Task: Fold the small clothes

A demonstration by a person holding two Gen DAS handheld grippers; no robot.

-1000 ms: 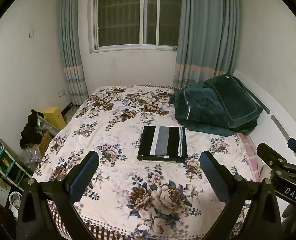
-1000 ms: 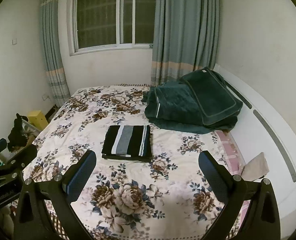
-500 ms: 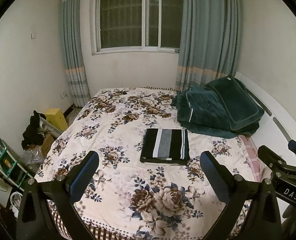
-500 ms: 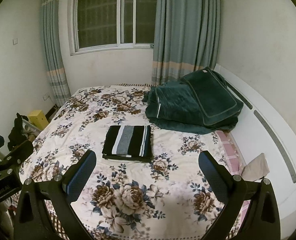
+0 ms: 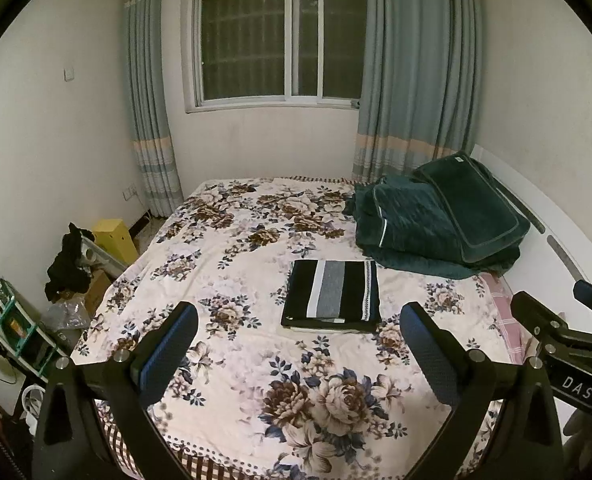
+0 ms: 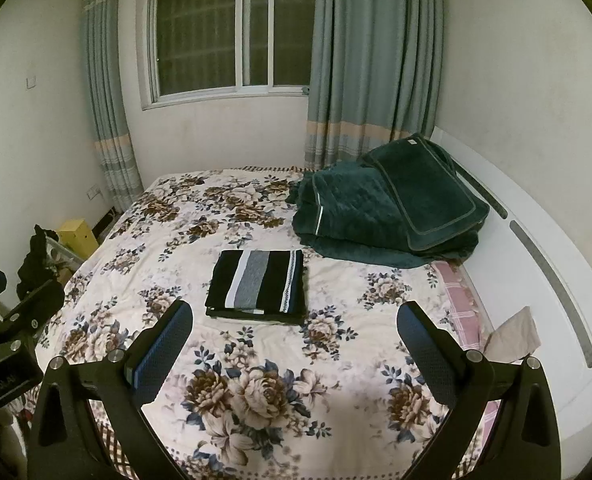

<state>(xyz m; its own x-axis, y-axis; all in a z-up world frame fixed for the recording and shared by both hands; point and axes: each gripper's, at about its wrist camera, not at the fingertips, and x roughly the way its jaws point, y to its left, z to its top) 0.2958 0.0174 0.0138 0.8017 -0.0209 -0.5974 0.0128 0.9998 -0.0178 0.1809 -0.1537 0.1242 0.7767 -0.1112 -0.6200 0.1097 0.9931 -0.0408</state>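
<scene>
Two handheld claws hover side by side above the near end of a bed, both pointing toward a window on the far wall. The left gripper is spread wide with nothing between its blue-padded fingers. The right gripper is equally wide open and empty.

A striped garment, black with a grey and white band, lies ahead of both claws, well apart from them. It sits slightly right of centre in front of the left claw and slightly left of centre in front of the right one. It is a neat flat rectangle with squared edges, so the folding looks finished (that is a judgement from its shape). The open, empty claws held back from it fit a release after the last fold, leaving it undisturbed.

It rests on a floral bedspread, whose smooth surface likely serves as the folding area. Farther ahead and to the right of both claws, a dark green quilt is heaped against the white headboard, probably pushed aside to make room. No other loose garment shows on the bed.
</scene>
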